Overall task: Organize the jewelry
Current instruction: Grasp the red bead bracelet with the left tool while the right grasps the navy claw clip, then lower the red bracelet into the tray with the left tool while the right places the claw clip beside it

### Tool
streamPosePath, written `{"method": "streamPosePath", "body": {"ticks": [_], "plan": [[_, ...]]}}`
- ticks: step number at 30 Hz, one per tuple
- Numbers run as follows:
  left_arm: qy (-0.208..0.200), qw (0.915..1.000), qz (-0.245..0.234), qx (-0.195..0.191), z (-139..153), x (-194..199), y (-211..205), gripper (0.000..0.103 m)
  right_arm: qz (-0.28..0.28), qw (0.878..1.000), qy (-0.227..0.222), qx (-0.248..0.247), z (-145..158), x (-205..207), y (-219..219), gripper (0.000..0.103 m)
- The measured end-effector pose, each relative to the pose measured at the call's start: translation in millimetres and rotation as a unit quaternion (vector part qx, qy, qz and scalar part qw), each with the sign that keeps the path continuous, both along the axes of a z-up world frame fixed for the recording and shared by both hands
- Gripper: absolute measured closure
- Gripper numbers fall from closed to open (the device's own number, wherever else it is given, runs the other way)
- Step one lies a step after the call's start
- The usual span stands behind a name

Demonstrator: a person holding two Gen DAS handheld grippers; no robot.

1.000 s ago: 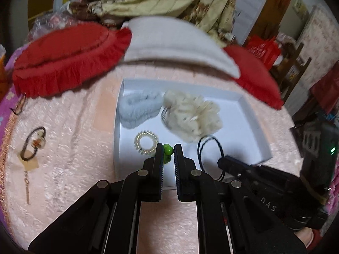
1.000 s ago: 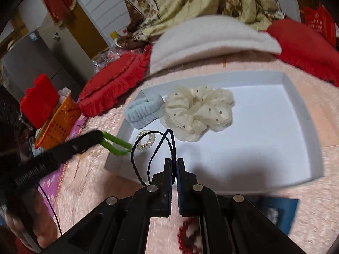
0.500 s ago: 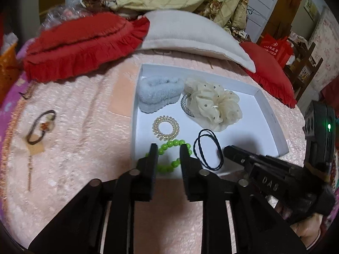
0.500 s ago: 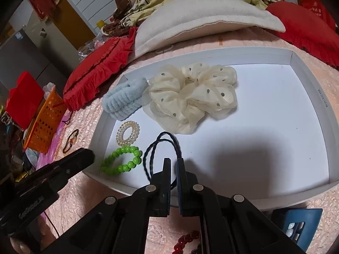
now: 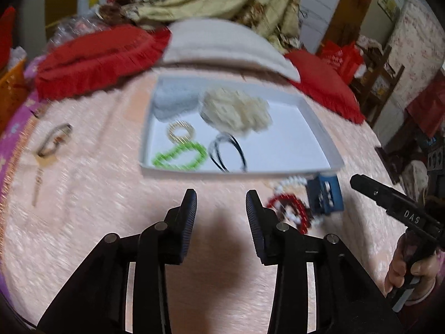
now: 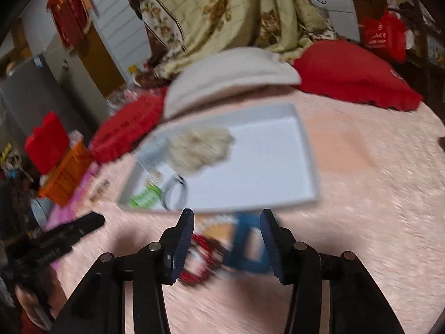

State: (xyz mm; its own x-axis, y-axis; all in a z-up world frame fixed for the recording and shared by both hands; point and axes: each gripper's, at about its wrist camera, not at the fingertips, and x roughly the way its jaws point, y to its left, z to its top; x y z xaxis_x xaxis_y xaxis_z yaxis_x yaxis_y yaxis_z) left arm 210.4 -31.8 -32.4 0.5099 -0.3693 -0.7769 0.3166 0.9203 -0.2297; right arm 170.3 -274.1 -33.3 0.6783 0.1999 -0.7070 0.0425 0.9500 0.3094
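Observation:
A white tray [image 5: 319,136] lies on the pink bedspread and holds a green bead bracelet [image 5: 180,157], a black hair tie [image 5: 229,153], a gold spiral tie [image 5: 180,133], a cream scrunchie [image 5: 239,111] and a blue-grey scrunchie [image 5: 173,103]. My left gripper [image 5: 221,203] is open and empty, in front of the tray. My right gripper [image 6: 226,222] is open and empty, over a red bead bracelet [image 6: 198,261] and a blue card [image 6: 247,247]. The red bracelet [image 5: 292,208] also shows in the left wrist view.
A bracelet on a tag [image 5: 54,142] lies on the bedspread left of the tray. Red cushions [image 5: 97,58] and a white pillow [image 5: 222,47] lie behind the tray. An orange basket [image 6: 66,172] stands at the far left. White beads [image 5: 289,182] lie by the blue card [image 5: 325,194].
Both grippers have opened and pulled back from the tray. The green bracelet and the black hair tie now lie loose in the tray. Both views are blurred by motion.

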Motion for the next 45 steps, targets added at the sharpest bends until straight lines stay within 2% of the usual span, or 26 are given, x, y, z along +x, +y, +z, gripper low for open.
{"method": "streamPosePath", "body": {"ticks": [9, 14, 17, 19, 20, 22, 24, 27, 38, 45], "plan": [[0.040, 0.9975, -0.052, 0.027, -41.9, 3.9, -55.3, 0.068, -0.003, 0.999, 0.008, 0.043, -35.2, -1.8, -16.4, 0.056], [0.044, 0.9968, -0.060, 0.031, -53.9, 13.9, -65.4, 0.069, -0.003, 0.998, 0.002, 0.059, -45.0, 7.0, -16.0, 0.062], [0.039, 0.9959, -0.065, 0.049, -58.9, 15.2, -71.7, 0.076, -0.003, 0.998, 0.003, 0.066, -50.7, 11.6, -17.3, 0.065], [0.029, 0.9946, -0.074, 0.066, -59.9, 12.5, -77.2, 0.084, -0.006, 0.998, 0.002, 0.069, -54.5, 13.3, -18.9, 0.069], [0.029, 0.9936, -0.081, 0.074, -60.9, 10.6, -80.5, 0.095, -0.007, 0.997, 0.001, 0.073, -56.6, 13.9, -20.2, 0.070], [0.026, 0.9931, -0.083, 0.080, -60.8, 7.8, -82.9, 0.095, -0.010, 0.996, 0.002, 0.084, -62.6, 16.4, -23.1, 0.079], [0.026, 0.9928, -0.082, 0.083, -59.4, 4.8, -84.2, 0.095, -0.010, 0.995, -0.002, 0.103, -65.4, 17.3, -26.2, 0.083], [0.024, 0.9941, -0.074, 0.076, -51.3, -0.5, -81.5, 0.095, -0.007, 0.995, -0.009, 0.102, -59.3, 15.4, -26.2, 0.091], [-0.021, 0.9970, -0.070, 0.027, 27.3, -13.0, -71.3, 0.095, -0.001, 0.993, -0.040, 0.113, -35.5, -2.0, -28.3, 0.092], [-0.033, 0.9967, -0.071, 0.022, 62.2, 12.6, -81.2, 0.095, -0.017, 0.991, -0.054, 0.120, -17.0, -0.2, -41.1, 0.092]]}}
